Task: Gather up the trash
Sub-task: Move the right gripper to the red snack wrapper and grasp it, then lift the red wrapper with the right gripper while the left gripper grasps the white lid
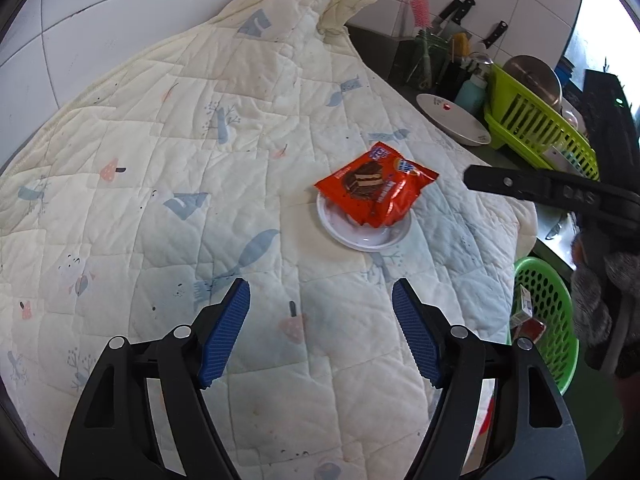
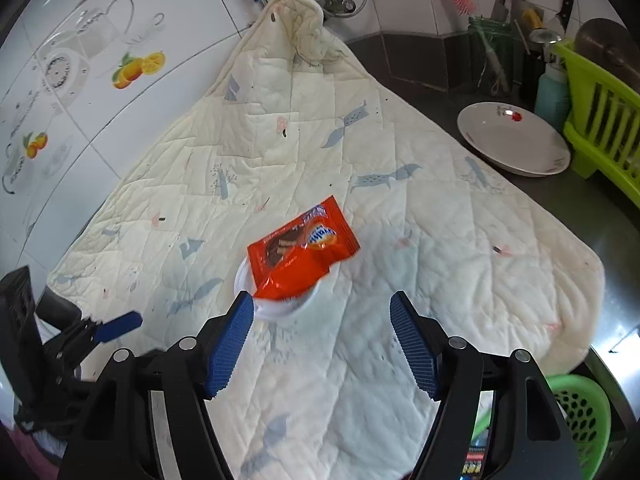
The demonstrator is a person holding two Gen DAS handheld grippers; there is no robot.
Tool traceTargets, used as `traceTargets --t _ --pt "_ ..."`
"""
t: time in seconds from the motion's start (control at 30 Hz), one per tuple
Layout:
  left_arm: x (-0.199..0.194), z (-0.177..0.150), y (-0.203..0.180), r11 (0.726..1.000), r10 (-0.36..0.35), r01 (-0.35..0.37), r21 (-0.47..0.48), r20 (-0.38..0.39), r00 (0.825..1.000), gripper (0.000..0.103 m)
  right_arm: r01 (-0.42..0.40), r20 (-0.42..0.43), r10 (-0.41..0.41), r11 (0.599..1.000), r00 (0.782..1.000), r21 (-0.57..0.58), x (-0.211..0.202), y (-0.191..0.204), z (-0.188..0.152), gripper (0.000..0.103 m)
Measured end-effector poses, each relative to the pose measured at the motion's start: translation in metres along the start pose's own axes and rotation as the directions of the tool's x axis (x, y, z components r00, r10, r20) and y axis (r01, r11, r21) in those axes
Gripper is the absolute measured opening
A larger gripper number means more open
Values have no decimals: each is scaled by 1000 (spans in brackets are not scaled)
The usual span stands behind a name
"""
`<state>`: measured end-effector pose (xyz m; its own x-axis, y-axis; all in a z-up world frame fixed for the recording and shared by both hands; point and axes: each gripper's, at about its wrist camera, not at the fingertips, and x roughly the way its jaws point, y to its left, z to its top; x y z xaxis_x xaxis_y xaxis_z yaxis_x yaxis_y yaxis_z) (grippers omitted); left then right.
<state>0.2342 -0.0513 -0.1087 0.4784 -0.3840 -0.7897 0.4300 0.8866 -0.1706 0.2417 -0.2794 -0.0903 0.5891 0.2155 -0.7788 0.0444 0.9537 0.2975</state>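
Note:
A red snack wrapper [image 1: 376,192] lies on a small white dish [image 1: 360,236] on the quilted cloth. My left gripper [image 1: 320,292] hovers open short of the dish, with only cloth between its blue pads. In the right wrist view the wrapper [image 2: 300,252] and dish [image 2: 288,312] sit just ahead of my right gripper [image 2: 322,300]. It is open, and its left pad is close to the dish rim. A green basket [image 1: 548,320] holding some packets stands below the counter edge at the right, and the same green basket [image 2: 580,412] shows in the right wrist view.
A cream quilted cloth [image 1: 200,160] covers the counter up to the tiled wall. Off its far right edge are a white bowl [image 2: 516,140], a lime dish rack [image 1: 536,128] and a knife holder [image 2: 508,8]. Dark bare counter [image 2: 420,64] runs behind the cloth.

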Motion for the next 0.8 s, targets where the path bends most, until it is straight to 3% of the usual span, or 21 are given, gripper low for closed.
traceTargets --t 0.53,0.7,0.8 --pt "22 10 29 999 -19 19 -28 -32 999 69 4 -100 7 995 995 102 83 -13 38 62" --pt "28 12 27 999 -26 25 -23 -40 999 69 -18 -125 31 995 992 103 89 -10 36 39" --pt "30 14 25 999 -29 28 -23 -43 999 69 -24 -112 36 995 993 102 86 -9 36 31"
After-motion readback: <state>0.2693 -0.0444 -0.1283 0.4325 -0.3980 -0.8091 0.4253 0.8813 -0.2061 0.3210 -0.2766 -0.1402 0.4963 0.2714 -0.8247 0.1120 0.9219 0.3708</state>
